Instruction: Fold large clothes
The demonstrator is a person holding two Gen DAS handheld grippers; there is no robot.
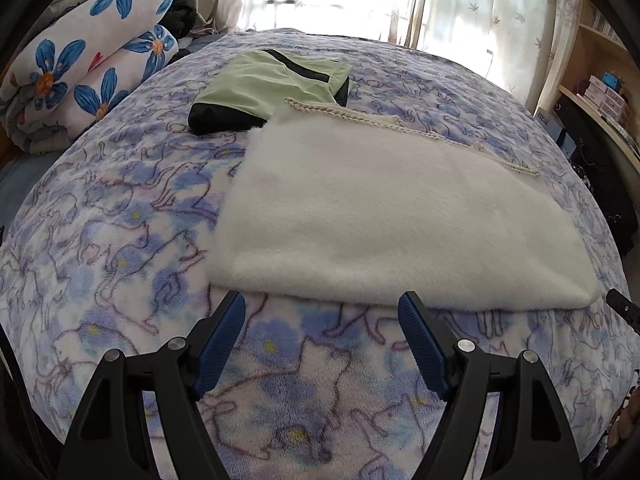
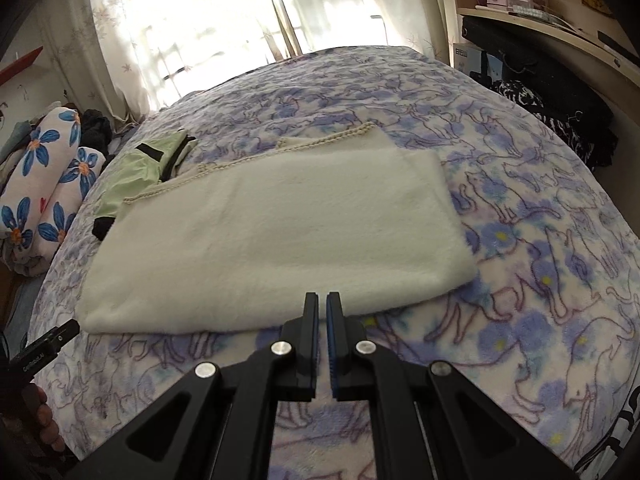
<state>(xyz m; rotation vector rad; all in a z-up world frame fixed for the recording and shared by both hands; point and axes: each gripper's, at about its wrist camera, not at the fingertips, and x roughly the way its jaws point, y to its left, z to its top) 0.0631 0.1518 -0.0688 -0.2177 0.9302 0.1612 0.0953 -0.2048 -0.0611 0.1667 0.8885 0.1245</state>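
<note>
The fluffy white folded garment (image 1: 384, 216) lies flat on the purple cat-print blanket (image 1: 120, 240), apparently between folds: left gripper (image 1: 322, 308) spread wide, right gripper (image 2: 322, 300) pressed together empty, next needing a near-edge pinch.

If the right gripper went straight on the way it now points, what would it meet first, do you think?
Most likely the near folded edge of the white fleece garment, which lies directly ahead of the right gripper. Its jaws are nearly together and empty. Depth is unclear; angled lower, it could touch the bed cover first.
</note>
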